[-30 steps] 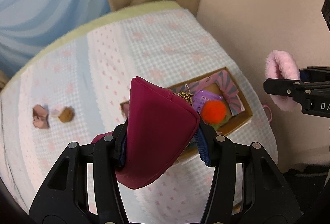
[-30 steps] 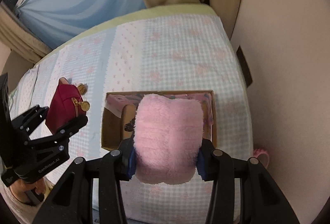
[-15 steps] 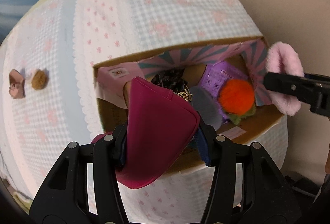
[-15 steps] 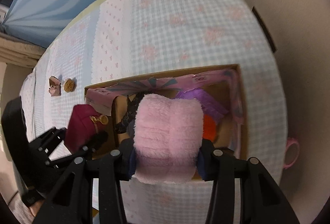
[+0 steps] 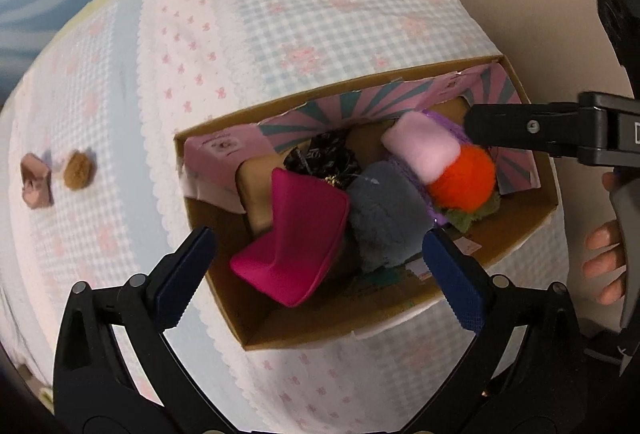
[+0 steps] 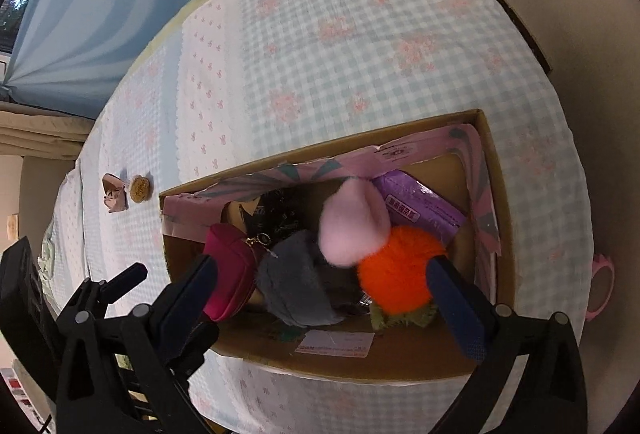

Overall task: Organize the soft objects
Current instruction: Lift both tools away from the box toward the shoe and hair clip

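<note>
Over on the bed, left of the cardboard box (image 5: 532, 230), a small pink thing (image 5: 37, 181) and a brown puff (image 5: 80, 170) lie nearer the wide-open left gripper (image 5: 316, 270) than the wide-open right gripper (image 6: 326, 298).

We hold the left black two-finger gripper with blue ribbed pads (image 5: 316, 266) with its jaws spread wide, gripping nothing. We hold the right black two-finger gripper with blue ribbed pads (image 6: 320, 294) likewise spread wide, nothing between its pads. In the left wrist view, our bare right hand (image 5: 604, 254) wraps the right gripper's handle.
</note>
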